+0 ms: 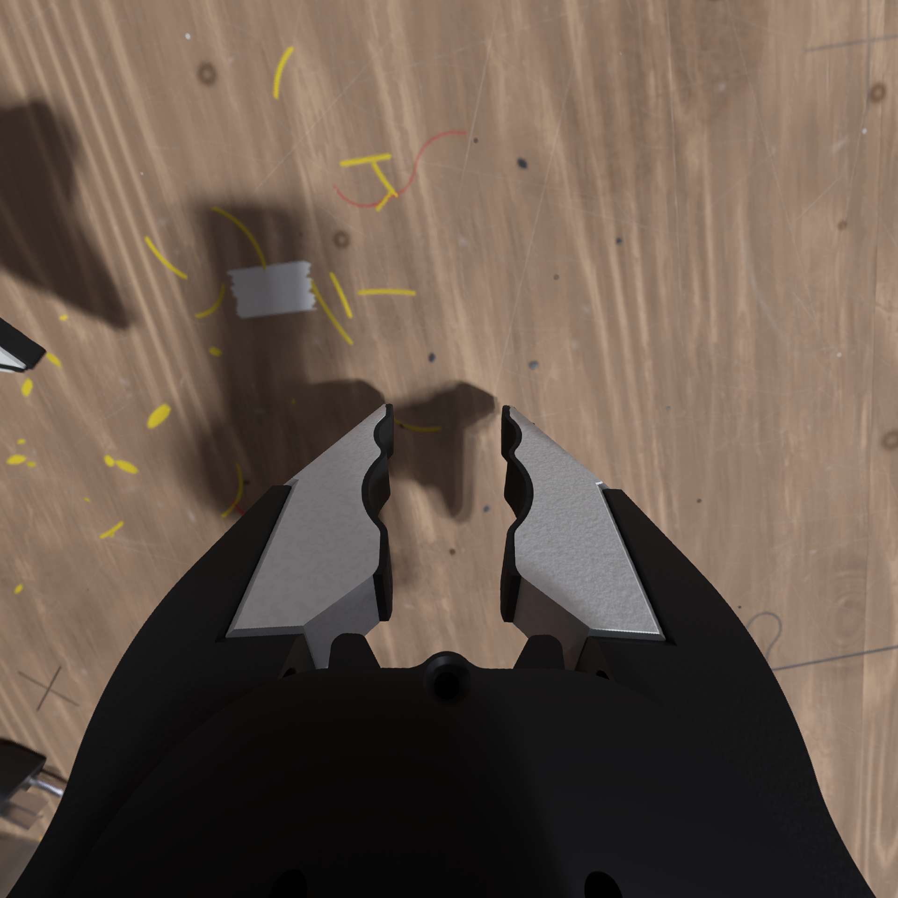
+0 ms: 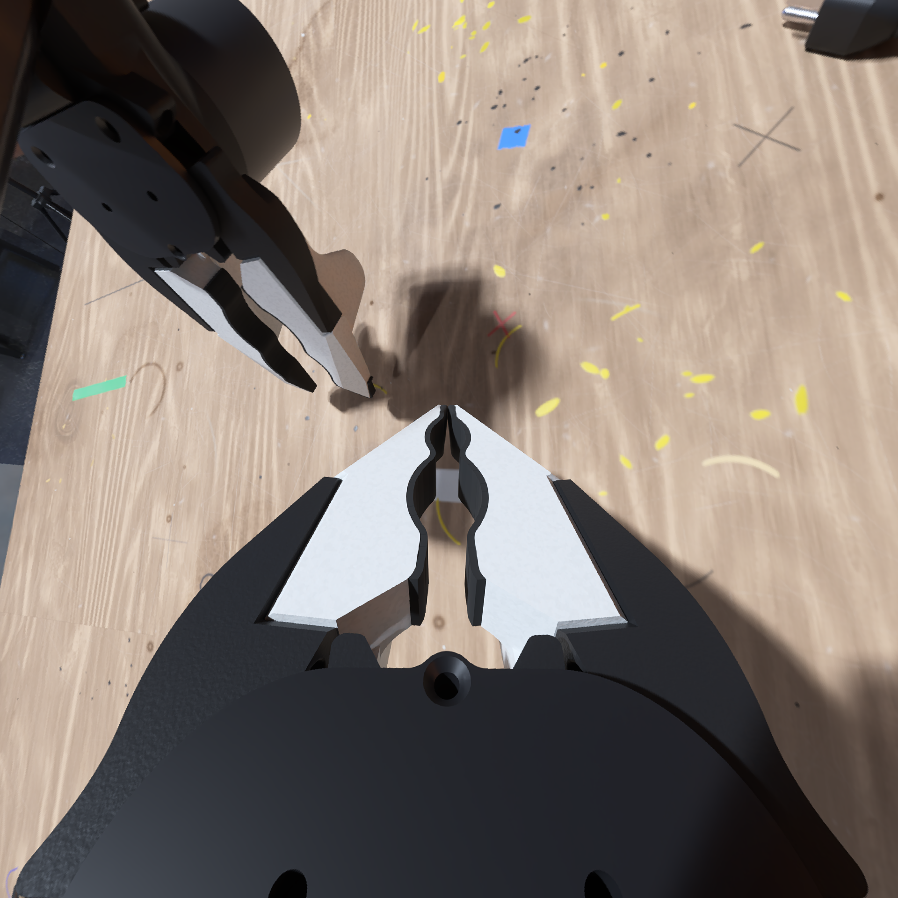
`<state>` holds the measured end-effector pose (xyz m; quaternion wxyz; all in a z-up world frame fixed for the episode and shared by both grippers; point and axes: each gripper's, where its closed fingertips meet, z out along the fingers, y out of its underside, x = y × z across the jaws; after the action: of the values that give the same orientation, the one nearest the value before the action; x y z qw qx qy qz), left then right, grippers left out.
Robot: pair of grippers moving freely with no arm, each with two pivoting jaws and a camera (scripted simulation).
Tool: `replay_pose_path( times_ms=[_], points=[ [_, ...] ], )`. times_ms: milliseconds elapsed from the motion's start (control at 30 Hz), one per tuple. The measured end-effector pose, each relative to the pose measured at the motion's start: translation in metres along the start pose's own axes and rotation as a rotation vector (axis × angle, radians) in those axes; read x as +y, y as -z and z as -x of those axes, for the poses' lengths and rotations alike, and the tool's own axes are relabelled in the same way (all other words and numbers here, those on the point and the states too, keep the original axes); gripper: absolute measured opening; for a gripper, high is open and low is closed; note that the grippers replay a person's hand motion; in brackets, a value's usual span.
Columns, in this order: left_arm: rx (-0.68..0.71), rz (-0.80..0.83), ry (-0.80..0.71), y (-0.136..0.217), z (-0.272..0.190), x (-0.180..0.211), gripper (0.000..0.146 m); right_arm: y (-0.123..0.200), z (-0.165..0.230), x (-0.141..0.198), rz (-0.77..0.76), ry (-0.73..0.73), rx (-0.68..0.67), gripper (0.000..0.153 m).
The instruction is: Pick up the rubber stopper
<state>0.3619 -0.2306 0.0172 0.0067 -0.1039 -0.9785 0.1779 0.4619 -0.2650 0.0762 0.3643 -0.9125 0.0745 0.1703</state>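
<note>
I see no object that I can clearly call a rubber stopper. A dark grey object with a metal pin (image 2: pixel 845 29) lies at the far right of the wooden table; it also shows at the lower left edge of the left wrist view (image 1: pixel 22 782). I cannot tell what it is. My left gripper (image 1: pixel 447 423) is open and empty, low over bare wood; it also shows in the right wrist view (image 2: pixel 337 388). My right gripper (image 2: pixel 446 409) is shut with nothing between its fingers, just right of the left gripper's tips. Its tip (image 1: pixel 19 352) shows at the left edge.
A torn piece of white tape (image 1: pixel 269 289) lies flat on the table (image 1: pixel 680 291) ahead of the left gripper and shows between the right fingers (image 2: pixel 447 486). Yellow, blue (image 2: pixel 514 137) and green (image 2: pixel 99 388) marks are flat on the wood. The table's left edge (image 2: pixel 53 311) is near.
</note>
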Motion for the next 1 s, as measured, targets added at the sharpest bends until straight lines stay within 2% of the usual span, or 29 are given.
replay_pose_path(
  times_ms=[233, 367, 567, 800, 1000],
  points=[
    [-0.009, -0.008, 0.067, 0.03, -0.02, 0.023, 0.045, -0.015, 0.019, -0.01, 0.002, 0.029, -0.082, 0.0],
    [0.029, 0.015, 0.1, 0.036, -0.044, 0.043, 0.053, -0.025, 0.029, -0.012, 0.019, 0.04, -0.12, 0.001],
    [0.022, 0.063, 0.124, 0.03, -0.065, 0.061, 0.062, -0.037, 0.02, -0.018, 0.029, 0.003, -0.049, 0.027],
    [-0.03, 0.046, 0.213, 0.054, -0.076, 0.085, 0.062, -0.032, 0.029, -0.024, 0.011, 0.051, -0.054, 0.025],
    [-0.04, 0.101, 0.265, 0.051, -0.094, 0.111, 0.064, -0.035, 0.032, -0.025, 0.019, 0.069, -0.056, 0.024]
  ],
)
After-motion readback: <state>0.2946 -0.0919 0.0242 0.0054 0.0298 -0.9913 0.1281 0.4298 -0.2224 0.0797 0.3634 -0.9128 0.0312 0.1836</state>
